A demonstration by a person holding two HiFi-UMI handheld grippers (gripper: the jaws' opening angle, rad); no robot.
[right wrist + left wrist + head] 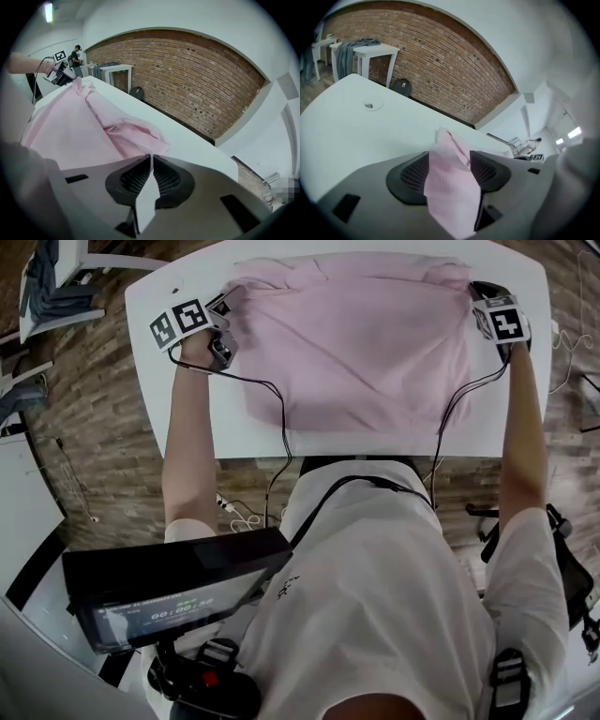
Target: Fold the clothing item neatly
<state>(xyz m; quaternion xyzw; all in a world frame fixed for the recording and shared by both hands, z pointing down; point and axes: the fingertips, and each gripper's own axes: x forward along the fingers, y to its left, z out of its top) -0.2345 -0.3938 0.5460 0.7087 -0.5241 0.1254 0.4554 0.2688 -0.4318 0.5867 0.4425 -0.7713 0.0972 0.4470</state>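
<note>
I am pinching the shirt point(356, 343) at its far right corner with the right tool point(151, 174); left tool point(447, 171) is gaping wide around the far left corner.

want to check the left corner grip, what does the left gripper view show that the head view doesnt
Only the left gripper view: the left tongs stand open, pads apart, with a fold of the pink garment between them, and a brick wall behind. Only the head view: the garment's whole spread, the right tongs at its far right corner, the person's arms. Both: the garment and the white table.
</note>
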